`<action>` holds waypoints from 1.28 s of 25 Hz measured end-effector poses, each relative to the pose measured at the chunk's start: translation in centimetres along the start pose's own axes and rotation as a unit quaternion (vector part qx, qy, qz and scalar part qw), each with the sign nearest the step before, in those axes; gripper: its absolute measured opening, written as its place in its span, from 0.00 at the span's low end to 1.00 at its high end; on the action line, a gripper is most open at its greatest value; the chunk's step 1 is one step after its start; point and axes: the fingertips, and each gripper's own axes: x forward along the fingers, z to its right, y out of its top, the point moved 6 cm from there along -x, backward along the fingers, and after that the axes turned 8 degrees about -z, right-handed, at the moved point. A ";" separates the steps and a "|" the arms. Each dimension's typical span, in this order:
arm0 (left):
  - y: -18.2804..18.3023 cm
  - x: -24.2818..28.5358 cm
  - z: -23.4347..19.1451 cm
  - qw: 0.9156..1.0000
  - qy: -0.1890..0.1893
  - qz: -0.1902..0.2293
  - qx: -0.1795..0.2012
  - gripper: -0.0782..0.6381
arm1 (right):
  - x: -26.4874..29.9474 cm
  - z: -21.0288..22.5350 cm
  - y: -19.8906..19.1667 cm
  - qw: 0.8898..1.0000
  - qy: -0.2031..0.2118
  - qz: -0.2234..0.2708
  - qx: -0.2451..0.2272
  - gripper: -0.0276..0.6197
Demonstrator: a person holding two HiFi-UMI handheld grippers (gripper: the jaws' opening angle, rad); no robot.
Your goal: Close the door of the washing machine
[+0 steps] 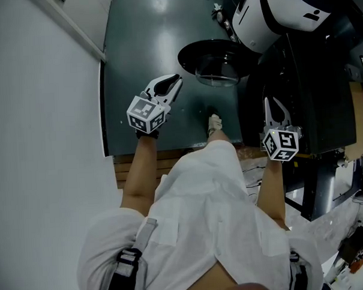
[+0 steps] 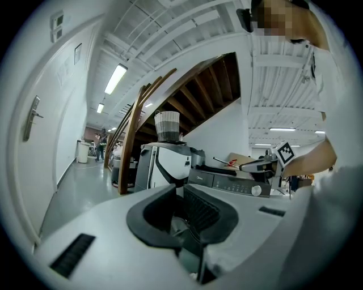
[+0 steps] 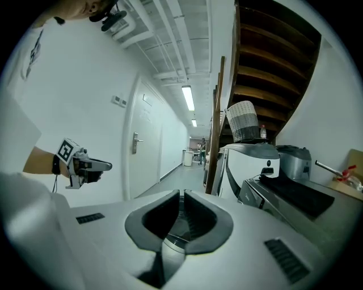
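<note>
The round dark washing-machine door with a clear glass bowl point(image 1: 214, 62) stands swung out over the dark grey-green floor point(image 1: 147, 41). It is hinged to the front of the dark front-loading washing machine point(image 1: 310, 75) on the person's right. Between the door's rim and the white wall point(image 1: 42, 117) lies a wide strip of open floor, and a long corridor runs on ahead in the gripper views.

The left gripper point(image 1: 176, 81) hangs over that strip, to the left of the door and apart from it. Its jaws are pressed together with nothing between them. The right gripper point(image 1: 270, 104) is above the machine's front edge, and its jaws also meet on nothing. The person's light shoe point(image 1: 215, 123) is on the floor just below the door.

Beyond the washer stands a white-and-black appliance point(image 1: 278, 11) carrying a grey ribbed basket point(image 2: 167, 126). A brown wooden staircase point(image 2: 193, 90) rises over it.

Each gripper's cube carries black-and-white square markers. The print on the washer's grey control panel point(image 2: 229, 182) is too small to read.
</note>
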 end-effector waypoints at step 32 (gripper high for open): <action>1.0 29.8 -15.1 0.967 -0.126 -0.175 0.135 0.41 | 20.1 10.1 -2.5 0.997 0.039 -0.055 0.026 0.09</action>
